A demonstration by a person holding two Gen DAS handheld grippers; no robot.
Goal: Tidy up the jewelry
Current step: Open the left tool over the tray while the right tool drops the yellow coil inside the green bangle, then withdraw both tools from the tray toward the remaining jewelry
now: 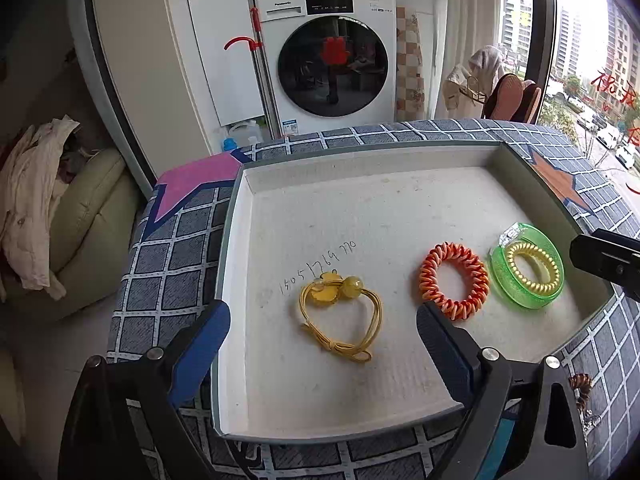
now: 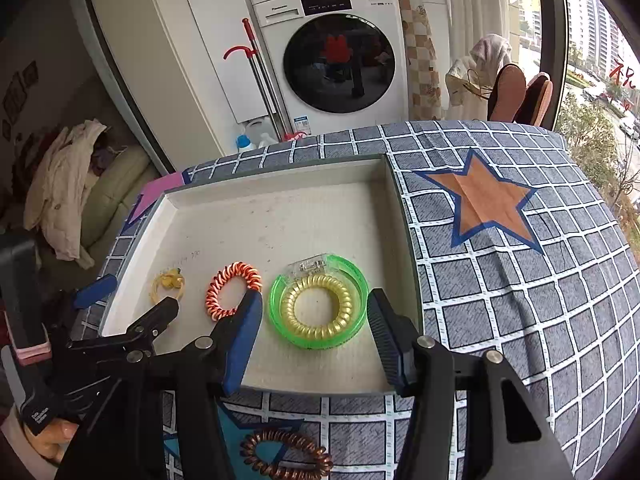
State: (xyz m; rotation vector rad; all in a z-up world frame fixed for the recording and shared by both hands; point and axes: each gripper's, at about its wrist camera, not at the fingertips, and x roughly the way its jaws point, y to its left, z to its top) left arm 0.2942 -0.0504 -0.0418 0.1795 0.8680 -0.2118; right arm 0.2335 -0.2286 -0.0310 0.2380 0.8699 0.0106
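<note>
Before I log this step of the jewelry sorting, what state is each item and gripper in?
Tray: open, holds three pieces.
Yellow hair tie: lying flat in tray, free.
Orange spiral tie: flat in tray, free.
Green bangle: flat in tray, gold spiral tie inside it.
Brown spiral tie: on the cloth, outside tray.
Left gripper: open, empty.
Right gripper: open, empty.
Washing machine: door shut.

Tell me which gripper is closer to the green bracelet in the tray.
Right. The right gripper is open with the green bracelet lying between its fingers. The left gripper is open over the yellow hair tie, beyond the orange coil.
</note>
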